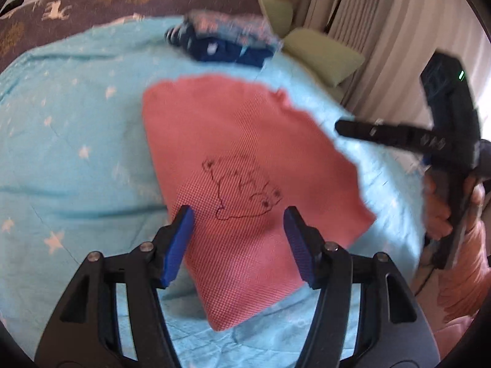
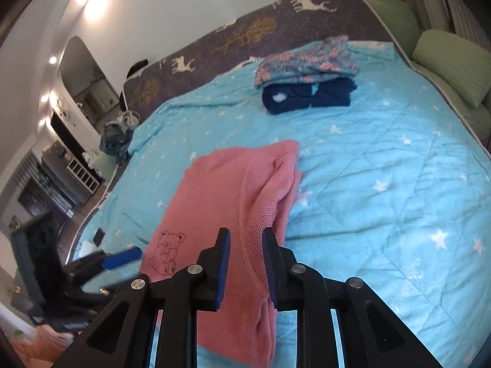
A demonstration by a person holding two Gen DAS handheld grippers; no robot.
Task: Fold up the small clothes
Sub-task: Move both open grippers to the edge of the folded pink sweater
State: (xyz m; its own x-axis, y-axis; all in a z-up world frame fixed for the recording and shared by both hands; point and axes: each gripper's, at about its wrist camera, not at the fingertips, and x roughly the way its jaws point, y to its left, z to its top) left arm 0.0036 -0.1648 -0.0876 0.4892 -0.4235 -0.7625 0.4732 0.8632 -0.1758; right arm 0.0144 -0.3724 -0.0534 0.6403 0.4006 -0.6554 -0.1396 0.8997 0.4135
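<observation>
Two views here, and the left wrist one is smeared with blur, so the far stack of clothes (image 1: 221,41) is hard to read there. On the right edge of that view the right gripper (image 1: 340,128) shows only as a dark blurred bar, its fingertips lost. The pink garment (image 2: 227,190) lies on the blue star quilt (image 2: 383,159), nearer than the stack, its near end cut off behind the gripper frames. It's a fine woven pink, folded lengthwise with a raised ridge, a line-drawn teddy bear (image 2: 165,253) near its near left corner. Left gripper (image 1: 239,214) hangs wide apart above the pink garment, nothing between the pads. Right gripper (image 2: 245,239) stands narrowly parted, pads clear of the cloth.
</observation>
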